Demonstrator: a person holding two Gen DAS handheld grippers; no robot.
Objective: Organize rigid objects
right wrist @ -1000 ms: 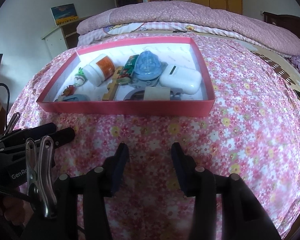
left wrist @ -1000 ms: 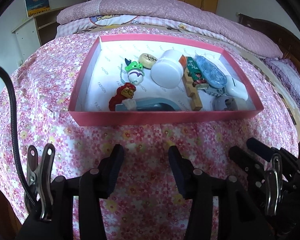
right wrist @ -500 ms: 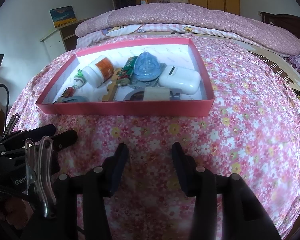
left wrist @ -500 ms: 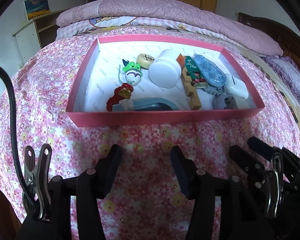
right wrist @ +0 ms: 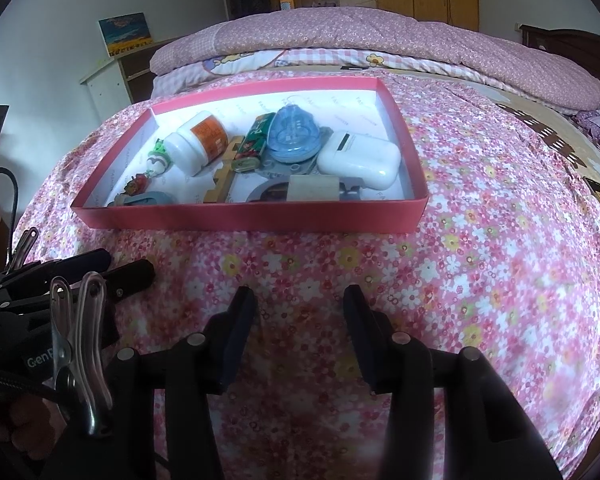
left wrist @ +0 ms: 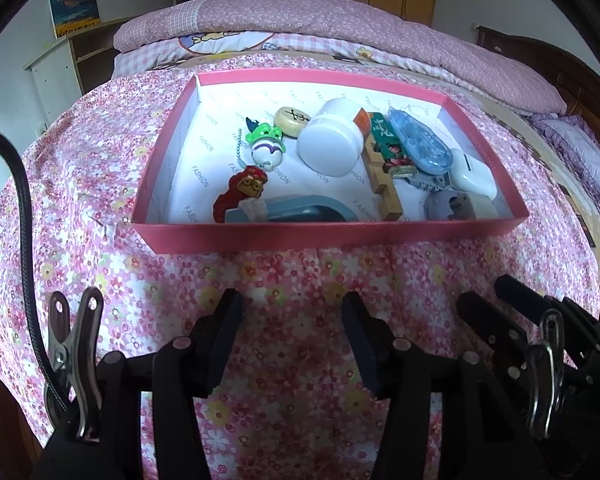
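A pink tray [left wrist: 340,235] [right wrist: 252,218] sits on the flowered bedspread and holds several small objects: a white jar [left wrist: 332,142] [right wrist: 198,142], a blue tape dispenser [left wrist: 418,142] [right wrist: 294,134], a white earbud case [left wrist: 472,174] [right wrist: 360,160], a wooden puzzle piece [left wrist: 384,196], a red-haired figure [left wrist: 242,192] and a green-and-white toy [left wrist: 266,146]. My left gripper [left wrist: 292,320] is open and empty, on the near side of the tray. My right gripper [right wrist: 300,316] is open and empty, on the near side of the tray.
A folded pink quilt [left wrist: 340,28] lies across the far side of the bed. A white shelf unit [left wrist: 60,76] with a painting stands at the left wall. A dark wooden headboard [left wrist: 560,68] is at the right. A black cable [left wrist: 24,216] curves at the left.
Both grippers have drawn back slightly from the tray, which now sits a little farther up in each view. Both stay open and empty.
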